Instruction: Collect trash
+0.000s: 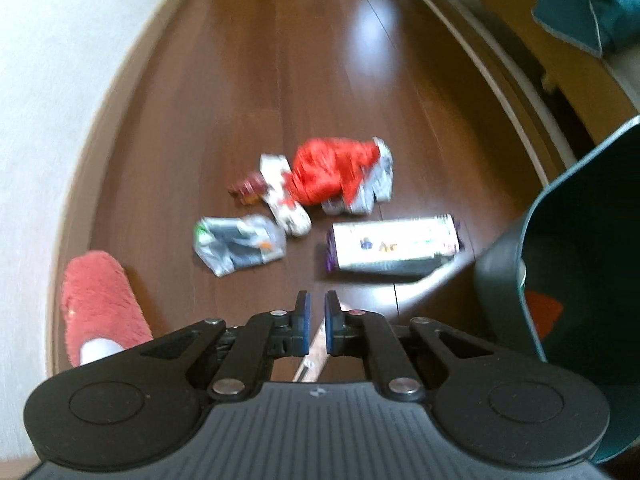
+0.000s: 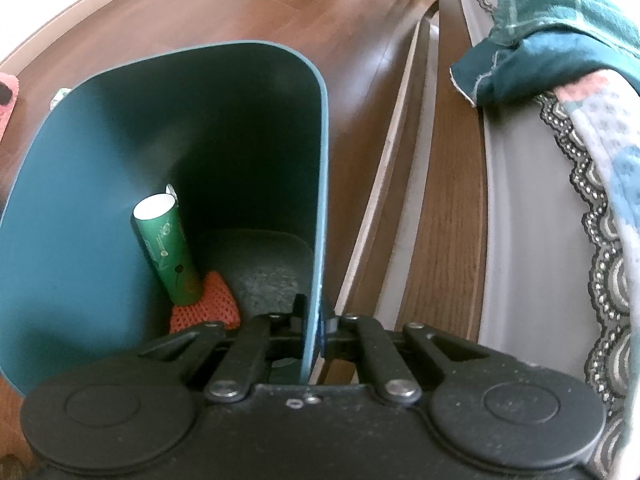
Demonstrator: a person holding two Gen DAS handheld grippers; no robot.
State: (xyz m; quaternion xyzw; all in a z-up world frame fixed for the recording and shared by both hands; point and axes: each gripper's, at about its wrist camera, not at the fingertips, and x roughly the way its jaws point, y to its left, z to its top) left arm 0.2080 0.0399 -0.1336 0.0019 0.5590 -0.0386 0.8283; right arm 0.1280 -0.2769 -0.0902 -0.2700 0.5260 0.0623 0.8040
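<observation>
Right claw point(image 2: 311, 322) clamped on bin point(image 2: 120, 128) wall, bin kept steady. Left claw point(image 1: 316, 320) nearly closed, empty; to be widened, lowered squarely over white box point(image 1: 394, 246) on floor point(image 1: 260, 80).

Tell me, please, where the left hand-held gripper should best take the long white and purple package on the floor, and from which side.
Probably across the middle of the white and purple package, coming from above. It lies flat on the wooden floor, its long side across the view, so the short width suits the fingers. The left hand-held gripper, nearly closed, would first need to open.
</observation>
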